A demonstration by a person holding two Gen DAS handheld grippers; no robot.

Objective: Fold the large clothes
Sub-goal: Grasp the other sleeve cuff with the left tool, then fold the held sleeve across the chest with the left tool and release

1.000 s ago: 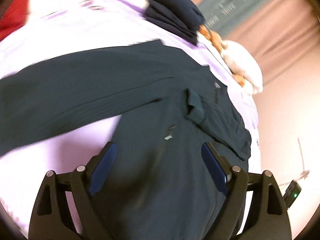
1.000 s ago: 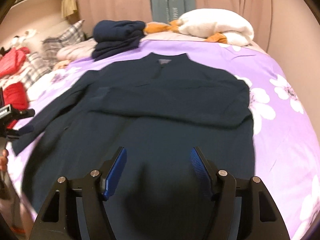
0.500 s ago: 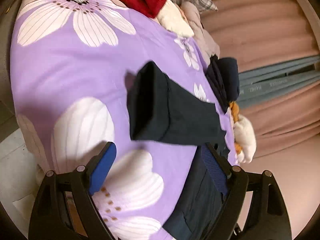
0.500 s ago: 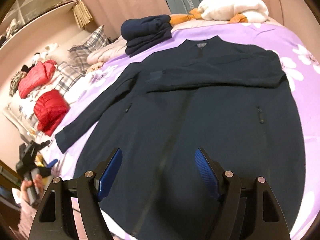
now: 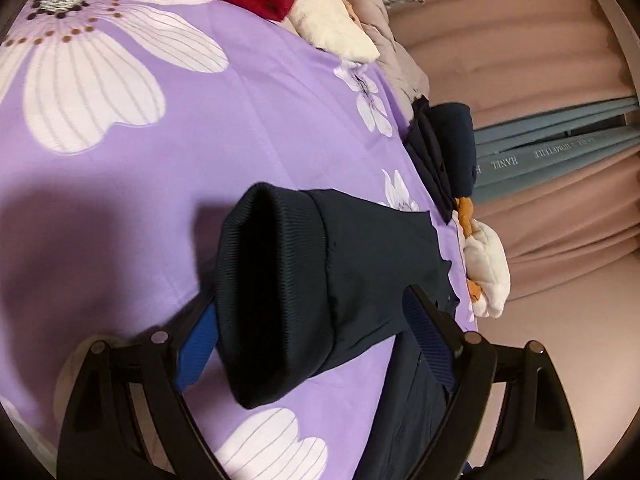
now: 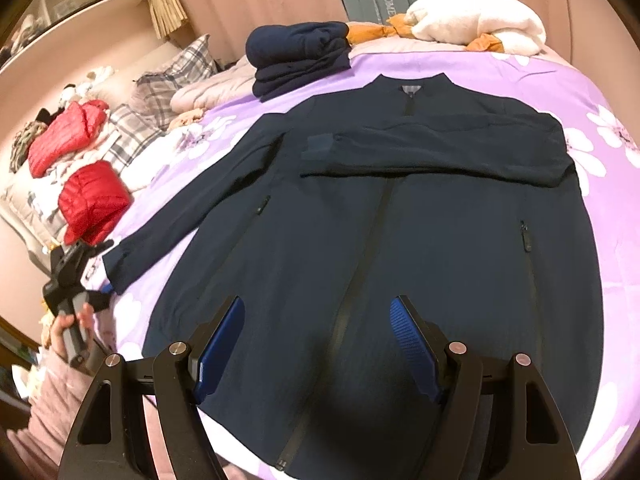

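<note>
Covering the whole working area is a bed (image 6: 520, 80) spread with a purple sheet printed in large white flowers. Navy jacket (image 6: 400, 240) lies flat on it, front up, zip closed, collar toward the far end; its one sleeve is folded across the chest, the other sleeve (image 6: 188, 216) runs out diagonally toward the bed's near-left edge. Stack of folded navy clothes (image 6: 298, 58) sits beyond the collar, apart from the jacket, with a white and orange bundle (image 6: 476, 22) beside it at the far edge. Two red padded garments (image 6: 92, 200) and plaid pillows lie along the left side of the bed. Right hand-held gripper (image 6: 318, 344) hovers over the jacket's lower hem, jaws spread wide, nothing between them, centred close to the zip line. Left hand-held gripper (image 5: 312, 340) is at the end of the outstretched sleeve: in the left wrist view the ribbed cuff (image 5: 276, 300) stands between the two blue pads, jaws wide apart, the cuff's open mouth facing the camera. One pad is partly hidden behind the cuff; contact with either pad cannot be confirmed, no grip made. In the right wrist view the same gripper appears at the far left, held in the person's hand (image 6: 66, 328), just beside the sleeve end at the bed edge.
</note>
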